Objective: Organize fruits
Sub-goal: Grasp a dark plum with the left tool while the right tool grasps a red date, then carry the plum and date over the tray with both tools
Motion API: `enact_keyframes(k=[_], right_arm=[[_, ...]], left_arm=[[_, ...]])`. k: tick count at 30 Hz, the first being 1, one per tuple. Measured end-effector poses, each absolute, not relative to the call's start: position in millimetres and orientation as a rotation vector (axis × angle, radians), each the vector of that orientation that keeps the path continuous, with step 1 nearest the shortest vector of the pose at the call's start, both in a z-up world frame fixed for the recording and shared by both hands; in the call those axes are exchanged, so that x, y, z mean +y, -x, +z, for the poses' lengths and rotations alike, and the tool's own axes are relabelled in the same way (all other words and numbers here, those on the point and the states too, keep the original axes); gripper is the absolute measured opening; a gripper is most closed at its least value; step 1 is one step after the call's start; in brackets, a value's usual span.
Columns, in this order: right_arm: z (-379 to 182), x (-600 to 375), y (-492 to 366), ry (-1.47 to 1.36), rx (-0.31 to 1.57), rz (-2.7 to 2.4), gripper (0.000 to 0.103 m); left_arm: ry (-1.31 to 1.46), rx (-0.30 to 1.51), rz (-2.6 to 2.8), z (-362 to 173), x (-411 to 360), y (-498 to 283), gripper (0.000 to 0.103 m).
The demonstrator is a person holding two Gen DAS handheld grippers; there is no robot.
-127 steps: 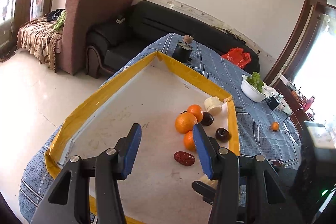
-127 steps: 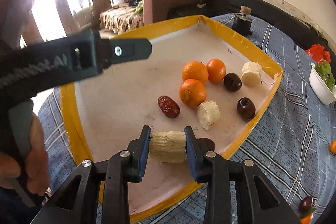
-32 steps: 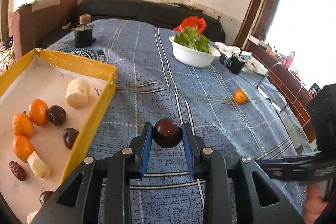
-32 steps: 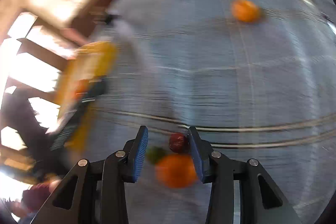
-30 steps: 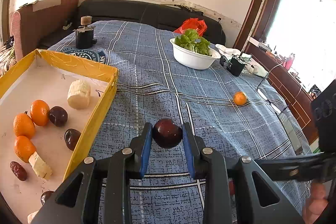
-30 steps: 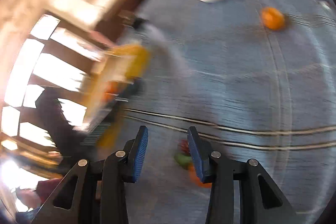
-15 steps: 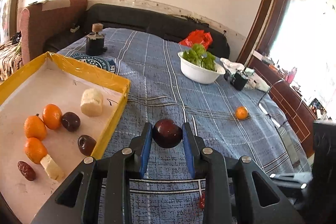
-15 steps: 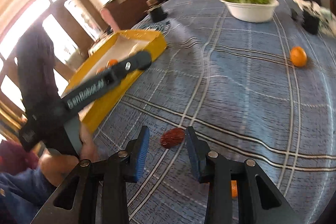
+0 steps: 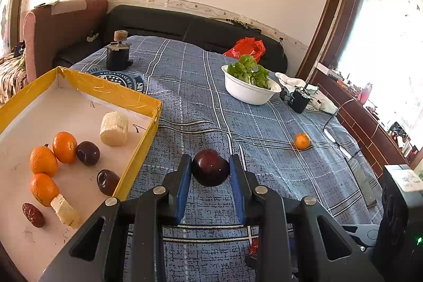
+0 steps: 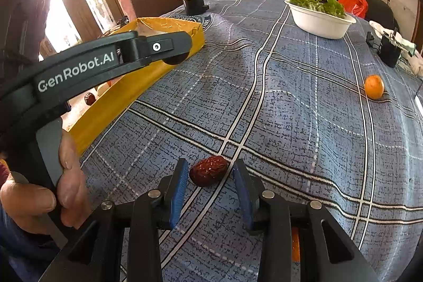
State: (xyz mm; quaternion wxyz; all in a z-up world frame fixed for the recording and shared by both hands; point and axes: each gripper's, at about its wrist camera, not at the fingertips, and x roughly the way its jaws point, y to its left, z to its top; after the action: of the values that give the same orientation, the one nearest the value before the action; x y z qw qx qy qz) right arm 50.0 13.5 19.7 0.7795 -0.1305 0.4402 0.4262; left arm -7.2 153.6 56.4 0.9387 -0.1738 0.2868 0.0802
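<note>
The left gripper (image 9: 210, 171) is clamping a plum (image 9: 210, 167) between its blue pads. The plum is round, dark maroon and glossy, with small pale highlights on its skin, and it is hanging above the blue plaid cloth (image 9: 238, 123), just right of the yellow-rimmed tray (image 9: 137, 152).

The right gripper (image 10: 211, 183) is pointing down at a red date (image 10: 208, 170) lying on the cloth. The date is oval, wrinkled and dark red with a shiny skin. It is sitting between the two pads, close to the left pad, with a clear gap to the right one; the jaws are standing partly apart, and neither pad is visibly pressing on it.

Inside the tray, three tangerines (image 9: 64, 146) are lying in a cluster; they are bright orange and smooth. Beside them, two more dark plums (image 9: 88, 153) are resting, one near the tray's right wall. A pale, ridged banana chunk (image 9: 114, 128) is standing toward the far side, a smaller wedge-cut piece (image 9: 64, 210) is lying near the front, and another red date (image 9: 33, 214) is lying next to it.

Out on the cloth, a lone tangerine (image 9: 302, 141) is sitting well apart from the tray, toward the right. A white bowl (image 9: 249, 93) of green leaves is standing farther back.

In the right wrist view, a hand (image 10: 53, 192) is gripping the left gripper's handle.
</note>
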Motion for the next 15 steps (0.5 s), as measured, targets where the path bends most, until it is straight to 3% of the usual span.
enact_keyframes(k=[2,15], right_arm=[[19.4,15.5,-47.5,0.294,0.937,0.924,0.034],[39.6,-1.3,-57.5,0.149,0.881,0.912,0.033]], left_arm=[[0.356,0.587,0.164,56.0,153.3,6.7,0.027],[0.353,0.589,0.159,55.0,152.7,6.2,0.027]])
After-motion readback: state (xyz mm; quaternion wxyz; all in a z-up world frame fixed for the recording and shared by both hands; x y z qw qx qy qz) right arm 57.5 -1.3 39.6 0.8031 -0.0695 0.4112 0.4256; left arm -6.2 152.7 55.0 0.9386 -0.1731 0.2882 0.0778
